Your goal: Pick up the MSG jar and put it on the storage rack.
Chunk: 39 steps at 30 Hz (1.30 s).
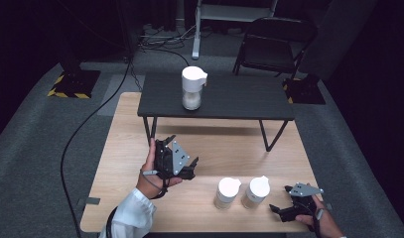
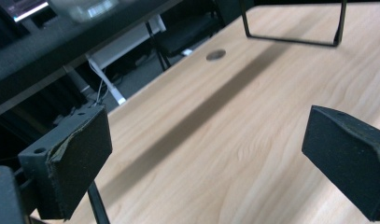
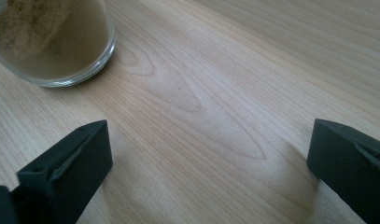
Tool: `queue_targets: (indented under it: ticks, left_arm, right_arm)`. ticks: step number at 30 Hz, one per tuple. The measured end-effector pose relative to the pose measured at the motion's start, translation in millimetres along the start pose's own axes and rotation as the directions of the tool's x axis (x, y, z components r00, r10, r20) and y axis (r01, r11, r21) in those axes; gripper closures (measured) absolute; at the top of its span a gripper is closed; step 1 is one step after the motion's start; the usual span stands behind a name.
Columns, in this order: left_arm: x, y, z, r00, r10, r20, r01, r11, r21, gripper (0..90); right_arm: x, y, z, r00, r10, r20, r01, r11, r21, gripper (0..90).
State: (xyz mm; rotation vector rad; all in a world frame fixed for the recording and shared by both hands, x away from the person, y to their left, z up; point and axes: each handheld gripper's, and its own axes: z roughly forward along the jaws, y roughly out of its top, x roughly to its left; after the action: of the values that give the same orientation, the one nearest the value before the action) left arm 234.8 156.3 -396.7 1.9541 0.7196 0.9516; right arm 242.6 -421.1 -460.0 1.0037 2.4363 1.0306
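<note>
On the light wooden table (image 1: 140, 148) stand 2 glass jars with white lids, side by side near its front edge. The left jar (image 1: 227, 193) and the right jar (image 1: 255, 191) are close together but apart, both upright, each holding a pale tan powder.

The right tool (image 1: 281, 205) sits low at the table's front right corner, held in the person's right hand (image 1: 322, 222), just beside the right jar and not touching it. Its jaws are spread wide with nothing between them. In the right gripper view the right tool (image 3: 208, 154) looks across bare wood, and the base of a jar of tan powder (image 3: 52, 39) shows at the upper left, beyond the jaws and outside their gap.

The left tool (image 1: 193, 166) is held above the table left of the jars, well apart from them, in the person's left hand (image 1: 152, 171), which comes out of a white sleeve (image 1: 132, 213). In the left gripper view the left tool (image 2: 201, 154) has its jaws spread wide over bare wood, holding nothing.

A 3rd jar (image 1: 193, 87), also white-lidded, stands upright on the small dark table (image 1: 249, 99) that is raised on the far part of the wooden table.
</note>
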Motion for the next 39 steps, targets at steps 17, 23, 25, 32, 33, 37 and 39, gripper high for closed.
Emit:
queue_targets:
  ticks: [17,23,25,32,33,37,39]
  left_arm:
    - [-7.3,-37.5,-0.2,0.9998,-0.004,0.020,0.001,0.9902,0.140,1.7]
    - [-6.6,-47.7,-3.0,1.0000,-0.004,0.004,0.003,0.9832,0.183,1.8]
    - [-4.9,-50.8,-3.7,0.9999,-0.013,0.007,0.011,0.9806,0.196,1.8]
    - [-2.6,-58.7,-4.6,0.9996,-0.021,0.017,0.016,0.9700,0.243,1.8]
    - [-1.6,-59.2,-4.8,0.9994,-0.026,0.021,0.020,0.9692,0.245,1.8]
    - [2.0,-61.8,-3.8,0.9982,-0.045,0.040,0.033,0.9626,0.269,1.8]
    - [3.2,-63.4,-3.8,0.9974,-0.056,0.047,0.040,0.9583,0.283,1.8]
  right_arm:
    - [0.0,0.0,0.0,1.0000,0.000,0.000,0.000,1.000,0.000,0.0]
    - [0.0,0.0,0.0,1.0000,0.000,0.000,0.000,1.000,0.000,0.0]
    - [0.0,0.0,0.0,1.0000,0.000,0.000,0.000,1.000,0.000,0.0]
    - [0.1,0.0,0.0,1.0000,0.000,0.000,0.000,1.000,0.000,0.0]
    - [0.0,0.0,0.0,1.0000,0.000,0.000,0.000,1.000,0.000,0.0]
    - [0.1,0.0,0.0,1.0000,0.000,0.000,0.000,1.000,0.000,0.0]
    - [0.1,0.0,0.0,1.0000,0.000,0.001,0.000,1.000,0.000,0.0]
